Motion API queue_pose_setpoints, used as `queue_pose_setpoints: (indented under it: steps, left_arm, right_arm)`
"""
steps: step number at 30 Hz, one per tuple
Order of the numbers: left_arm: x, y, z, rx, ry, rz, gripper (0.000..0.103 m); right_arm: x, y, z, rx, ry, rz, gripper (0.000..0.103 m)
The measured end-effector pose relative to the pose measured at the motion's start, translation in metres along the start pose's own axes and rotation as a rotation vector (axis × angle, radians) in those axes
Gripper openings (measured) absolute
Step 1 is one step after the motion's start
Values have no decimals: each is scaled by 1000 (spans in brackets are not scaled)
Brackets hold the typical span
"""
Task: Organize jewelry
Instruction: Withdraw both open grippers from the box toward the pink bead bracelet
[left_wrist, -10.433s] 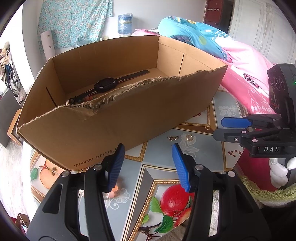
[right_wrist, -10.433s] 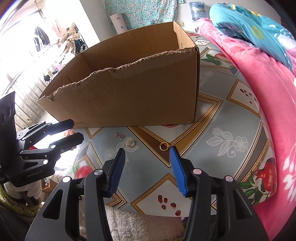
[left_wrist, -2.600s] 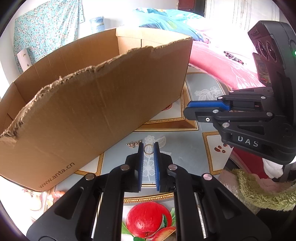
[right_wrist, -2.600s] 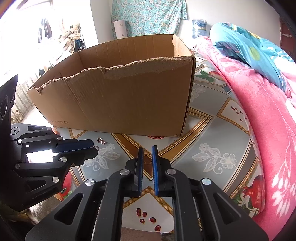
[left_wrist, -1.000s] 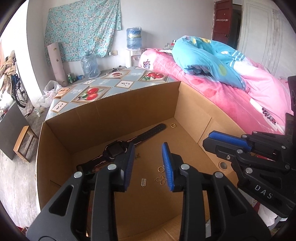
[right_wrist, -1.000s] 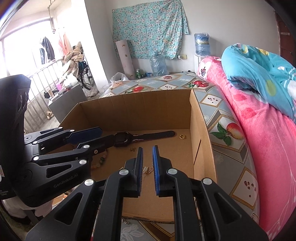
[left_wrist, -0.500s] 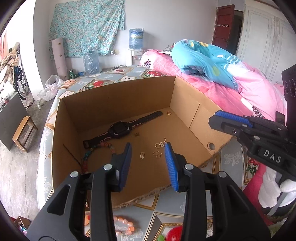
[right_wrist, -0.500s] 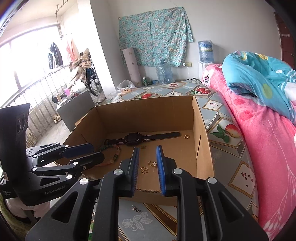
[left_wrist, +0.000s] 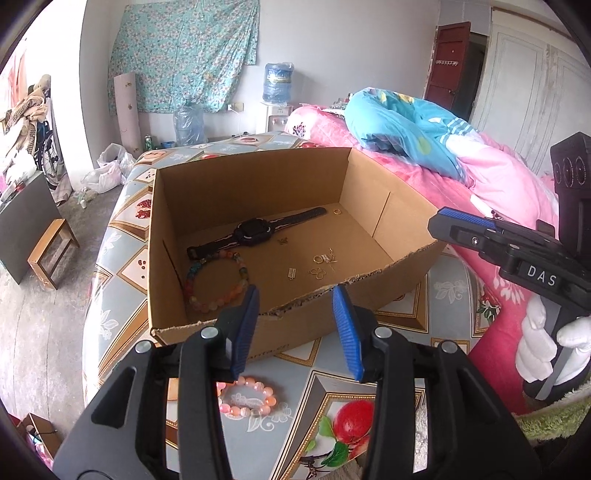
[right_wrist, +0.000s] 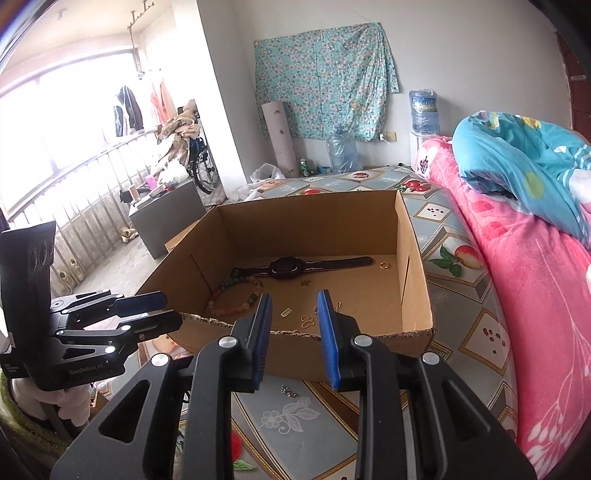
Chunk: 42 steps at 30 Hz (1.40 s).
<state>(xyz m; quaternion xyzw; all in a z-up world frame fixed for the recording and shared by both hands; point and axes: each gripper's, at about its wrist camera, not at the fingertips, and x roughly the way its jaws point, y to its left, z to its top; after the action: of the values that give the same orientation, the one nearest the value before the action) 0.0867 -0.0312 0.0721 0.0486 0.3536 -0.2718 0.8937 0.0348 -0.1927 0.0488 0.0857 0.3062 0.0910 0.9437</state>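
An open cardboard box stands on the table. It holds a black watch, a multicolour bead bracelet, a gold ring and several small gold pieces. My left gripper hangs over the box's torn front edge, its jaws opening with nothing between them. A pink bead bracelet lies on the table just below it, outside the box. My right gripper is beside it at the same front edge, its jaws also opening and empty. A small silver piece lies on the table under it.
The table wears a fruit-pattern cloth. A bed with a pink blanket and a blue quilt runs along the right. A wooden stool stands on the floor at left, past the table's edge.
Both grippers have drawn back from above the box floor to its front edge, and their jaws have spread wider. The pink bracelet on the table has come into view.
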Motion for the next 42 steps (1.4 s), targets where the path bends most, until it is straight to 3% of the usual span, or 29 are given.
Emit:
queue_pose_setpoints:
  steps: [10, 24, 33, 42]
  left_arm:
    - [-20, 2, -18, -10, -28, -45, 42]
    - [17, 9, -76, -86, 165, -39, 45]
    - [53, 31, -79, -165, 243, 3, 45]
    - [65, 26, -80, -177, 258, -41, 45]
  right_arm:
    - [-7, 9, -23, -20, 41, 47, 27]
    - [23, -3, -73, 47, 227, 37, 27]
    - [34, -7, -82, 71, 274, 49, 27]
    - [42, -10, -79, 84, 293, 44, 27]
